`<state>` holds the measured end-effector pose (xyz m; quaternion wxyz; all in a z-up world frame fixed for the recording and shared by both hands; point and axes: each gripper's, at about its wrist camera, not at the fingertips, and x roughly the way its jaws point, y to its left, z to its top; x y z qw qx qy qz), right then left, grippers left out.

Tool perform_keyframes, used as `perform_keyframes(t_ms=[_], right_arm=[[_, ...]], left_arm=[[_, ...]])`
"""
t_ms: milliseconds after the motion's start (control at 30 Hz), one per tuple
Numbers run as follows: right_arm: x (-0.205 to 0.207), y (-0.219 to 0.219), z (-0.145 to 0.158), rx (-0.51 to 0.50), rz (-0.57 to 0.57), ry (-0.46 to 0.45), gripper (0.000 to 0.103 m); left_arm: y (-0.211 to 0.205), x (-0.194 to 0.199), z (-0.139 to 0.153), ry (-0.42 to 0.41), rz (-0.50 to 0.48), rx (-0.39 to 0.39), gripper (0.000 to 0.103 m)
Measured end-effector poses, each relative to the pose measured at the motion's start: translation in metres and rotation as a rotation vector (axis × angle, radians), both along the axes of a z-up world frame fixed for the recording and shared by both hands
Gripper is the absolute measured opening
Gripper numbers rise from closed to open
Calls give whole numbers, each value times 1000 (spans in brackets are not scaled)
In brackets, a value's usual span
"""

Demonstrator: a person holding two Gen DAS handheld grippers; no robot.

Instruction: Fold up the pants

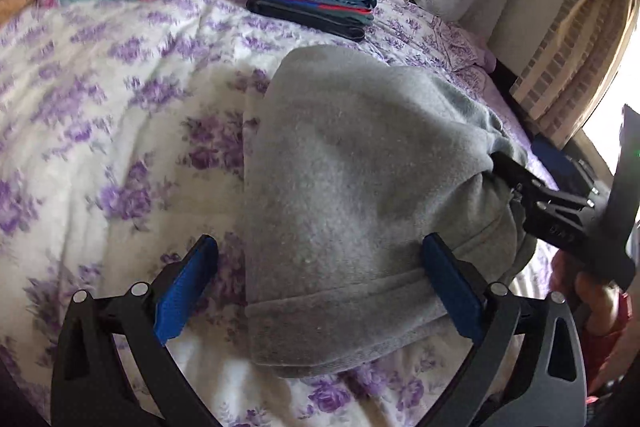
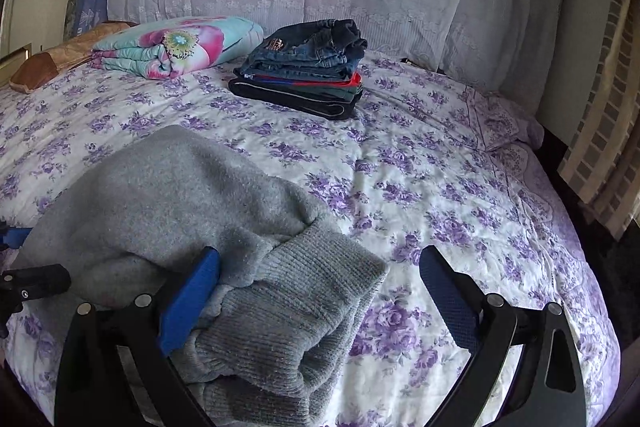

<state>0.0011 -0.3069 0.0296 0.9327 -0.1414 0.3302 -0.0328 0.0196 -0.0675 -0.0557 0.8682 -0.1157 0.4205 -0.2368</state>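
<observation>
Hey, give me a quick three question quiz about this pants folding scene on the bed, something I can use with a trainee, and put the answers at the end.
1. True or false: the left gripper is clamped shut on the grey pants.
2. Which item tops the stack of folded clothes? A) blue jeans B) a white towel C) a red sweater
3. Fill in: the floral folded blanket lies to the ____ of the stack in the right wrist view.

Key: 1 false, both the left gripper and the right gripper are open, with the pants lying between their fingers. 2 A. 3 left.
</observation>
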Motion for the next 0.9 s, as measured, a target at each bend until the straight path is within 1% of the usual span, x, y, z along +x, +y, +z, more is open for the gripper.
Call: perform_keyframes(t_ms=[67, 267, 400, 633, 767, 900], right_arm=[[-2, 2, 3, -11, -1, -5, 100], [-6, 16, 11, -69, 18, -25, 100], [-6, 29, 17, -106, 44, -42, 100], [2, 46, 24, -124, 76, -52, 100], [6, 56, 21, -138, 90, -46, 100], [14, 62, 10, -154, 91, -17, 100]], left_arm=[[1, -1, -2, 6, -1, -16, 99], [-4, -8, 2, -43, 9, 28, 99], [-4, -9, 2, -40, 12, 23, 99], [-3, -9, 1, -40, 14, 17, 99], [-2, -9, 0, -39, 14, 9, 99], [-1, -10, -2, -38, 13, -1, 99]])
